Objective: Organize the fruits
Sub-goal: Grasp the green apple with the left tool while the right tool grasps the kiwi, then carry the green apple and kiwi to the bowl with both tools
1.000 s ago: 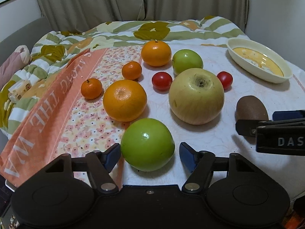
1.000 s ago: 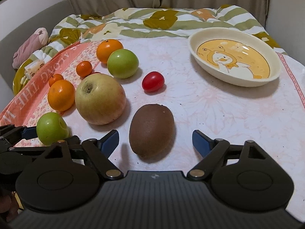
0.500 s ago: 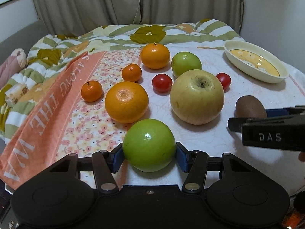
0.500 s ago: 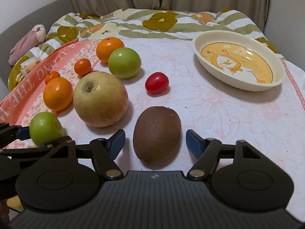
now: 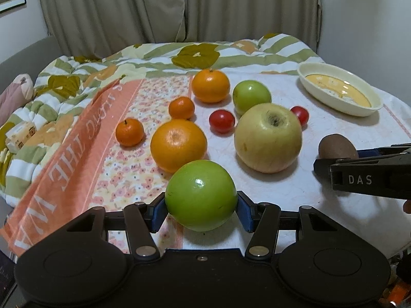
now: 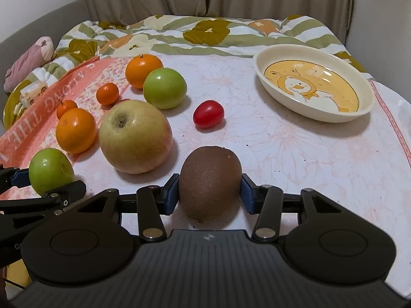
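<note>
At the near edge of the surface [image 6: 295, 133], the left hand-held gripper [image 5: 201, 209] has its blue pads pressed on both flanks of the near green apple [image 5: 201, 195], clamped tight; the fruit's underside is hidden behind the black body. Over toward the right side, the right hand-held gripper [image 6: 210, 193] has just been closing, and now its pads clamp the brown kiwi [image 6: 210, 184], whose lower end dips behind the housing. From the left wrist view that kiwi shows only as a dome above a black arm marked DAS. The big yellow apple [image 6: 135, 136] sits mid-surface between the two grips. Beyond it, one red tomato [image 6: 208, 114] is plain to see; the second tomato [image 5: 300, 115] peeks out, half covered by the yellow apple. The far green apple [image 6: 165, 91] overlaps an orange [image 6: 142, 68]. A small mandarin [image 6: 66, 107] is cut off behind the nearer orange [image 6: 76, 130]. Near the far right corner, the cream dish [image 6: 267, 77] stands empty, well apart from the fruit.
</note>
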